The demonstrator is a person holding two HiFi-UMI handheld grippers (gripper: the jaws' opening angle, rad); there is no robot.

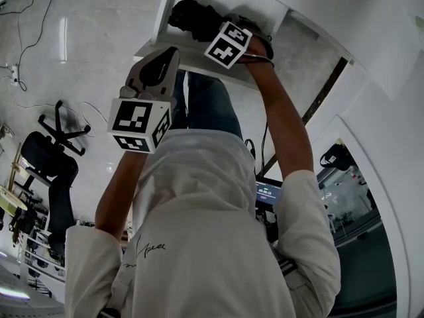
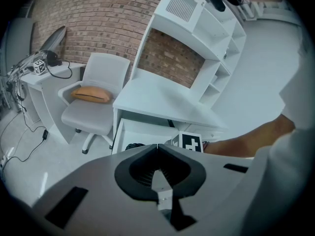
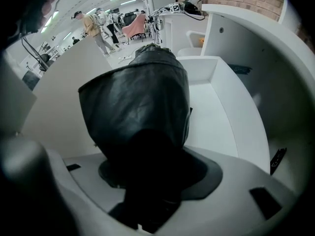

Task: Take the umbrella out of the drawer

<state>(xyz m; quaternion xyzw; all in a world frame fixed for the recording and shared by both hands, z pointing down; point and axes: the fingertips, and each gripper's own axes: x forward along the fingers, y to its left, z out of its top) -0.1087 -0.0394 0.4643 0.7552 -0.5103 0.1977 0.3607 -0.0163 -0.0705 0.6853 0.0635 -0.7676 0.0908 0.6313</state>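
Already the grip is made: the right tongs [image 3: 152, 154] are clamped on the black umbrella [image 3: 135, 102], which is folded in its sleeve and points away from them over the white floor of the drawer [image 3: 221, 107]. From the head view the umbrella lies within the drawer's walls, so I judge the taking-out about half done. The reach and the grasp are finished. What is left is to lift the umbrella up over the drawer's rim and carry it clear. Whether its far end rests on the drawer floor or hangs just above it, I cannot tell.

The left tongs [image 2: 157, 145] are outside the drawer, well back from its open front, pressed together tip to tip with nothing between them.

Counted: one umbrella, one open drawer, and two tongs, one busy and one idle. Above the drawer is one white bench [image 2: 162, 100]. Beside the drawer, on the floor, stands one white chair [image 2: 93, 117] with one orange cushion [image 2: 91, 94] on its seat.
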